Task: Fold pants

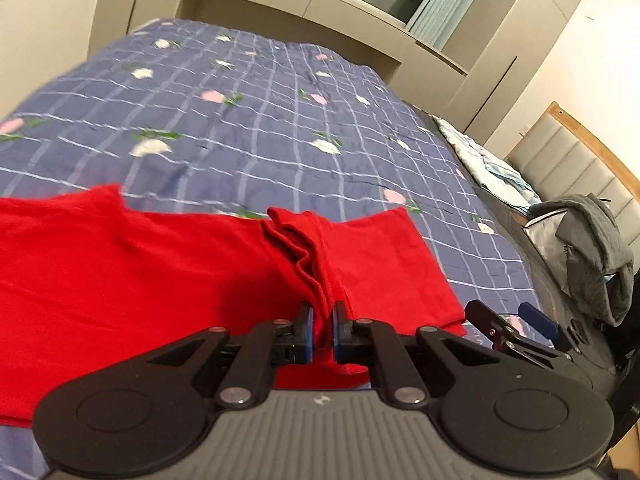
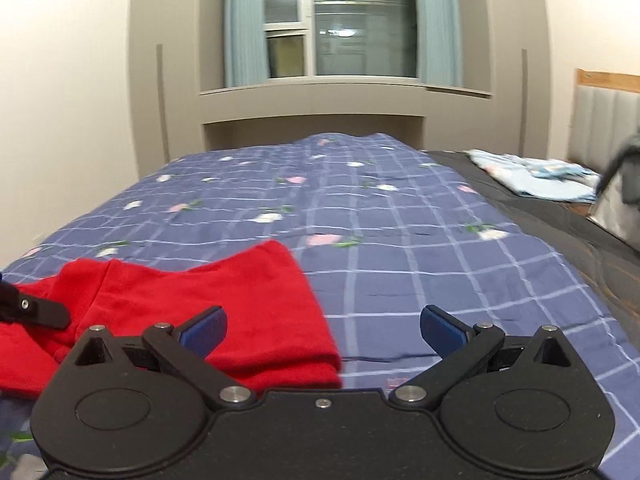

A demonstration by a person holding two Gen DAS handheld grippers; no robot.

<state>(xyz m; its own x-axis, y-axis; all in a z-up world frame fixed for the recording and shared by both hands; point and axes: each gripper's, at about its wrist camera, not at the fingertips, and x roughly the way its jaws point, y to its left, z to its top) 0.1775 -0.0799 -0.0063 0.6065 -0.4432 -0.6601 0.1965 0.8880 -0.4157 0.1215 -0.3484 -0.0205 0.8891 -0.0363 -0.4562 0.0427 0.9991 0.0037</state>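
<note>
Left wrist view: red pants [image 1: 120,280] spread across the near edge of the bed [image 1: 260,120], which is covered by a blue checked floral quilt; left gripper [image 1: 320,320] pinched tight on a bunched ridge of the red fabric, the right gripper's blue-padded tips visible near the bed's right edge. Right wrist view: right gripper [image 2: 323,326] spread wide and empty over the quilt, just right of the pants' folded end [image 2: 256,312]. Judged step: a fold in progress; next, the free gripper takes a matching hold.
</note>
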